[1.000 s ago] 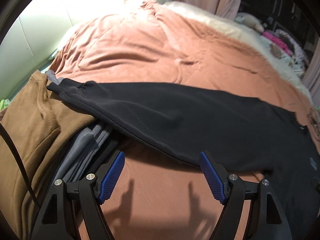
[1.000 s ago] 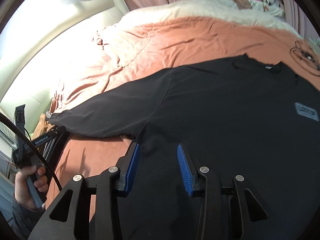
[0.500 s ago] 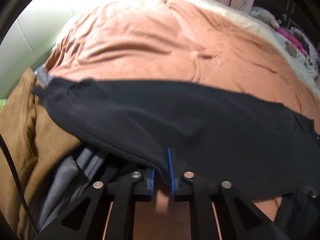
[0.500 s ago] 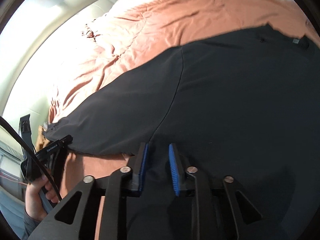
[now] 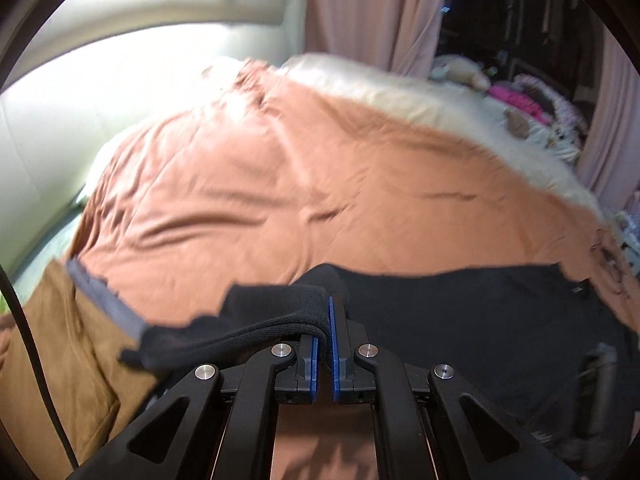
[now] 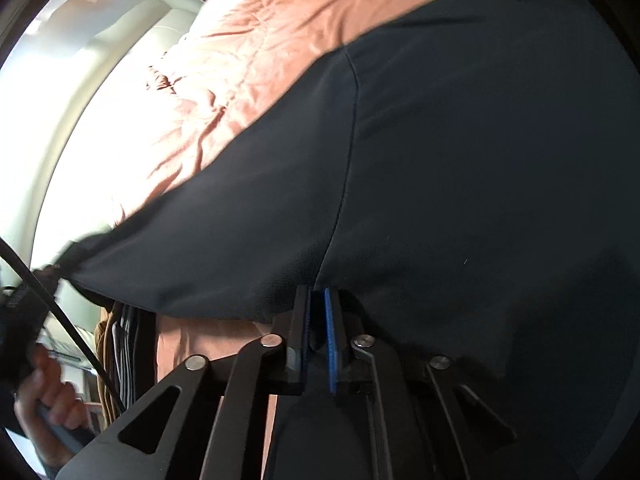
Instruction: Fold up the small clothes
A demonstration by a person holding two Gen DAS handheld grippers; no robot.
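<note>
2 claws, left claw (image 5: 325, 336) and right claw (image 6: 318, 332), pinch blurred black shirt (image 6: 440, 184).

A bed (image 5: 280, 168) under a rust-orange cover carries a black shirt (image 5: 480, 308) along its near edge, with brown and grey garments (image 5: 60, 340) at its near left corner.
</note>
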